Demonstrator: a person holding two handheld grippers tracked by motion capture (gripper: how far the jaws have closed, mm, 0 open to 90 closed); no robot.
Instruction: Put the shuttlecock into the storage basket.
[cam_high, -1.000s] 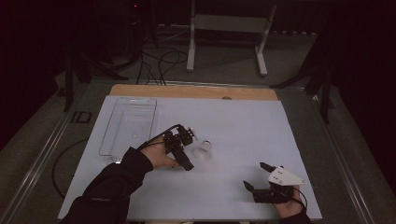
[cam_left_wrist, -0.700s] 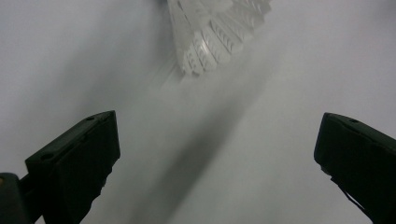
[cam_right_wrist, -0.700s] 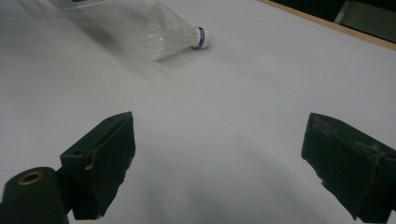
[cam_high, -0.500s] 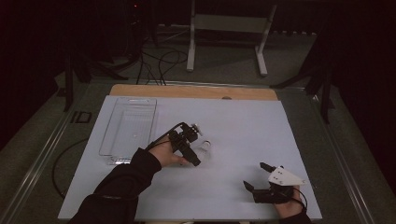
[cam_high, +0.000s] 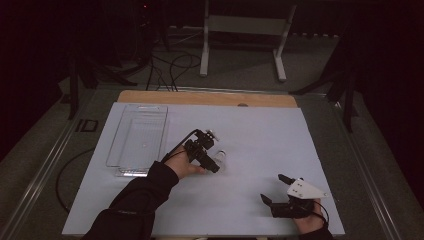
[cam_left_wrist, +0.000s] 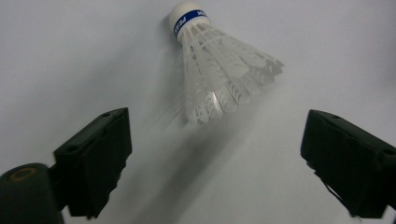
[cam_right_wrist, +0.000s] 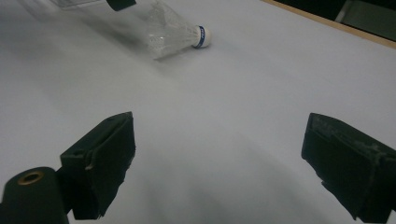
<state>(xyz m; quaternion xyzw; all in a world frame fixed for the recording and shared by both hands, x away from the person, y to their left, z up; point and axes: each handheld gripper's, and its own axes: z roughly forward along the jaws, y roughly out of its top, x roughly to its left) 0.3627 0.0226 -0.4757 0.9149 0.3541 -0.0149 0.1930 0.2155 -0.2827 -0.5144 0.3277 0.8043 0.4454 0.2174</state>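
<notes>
The left gripper (cam_high: 215, 162) reaches over mid-bench, jaws spread wide around nothing — the shuttlecock (cam_left_wrist: 219, 70) lies on its side just ahead of them. The right gripper (cam_high: 274, 189) rests near the bench's front edge, jaws apart. A clear tray (cam_high: 120, 142) sits at left.

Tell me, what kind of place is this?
Probably a lab or studio set up for recording: a white-covered table in a dark room, cables on the floor, a metal stand behind. On the table lie a shuttlecock and a clear tray.
</notes>
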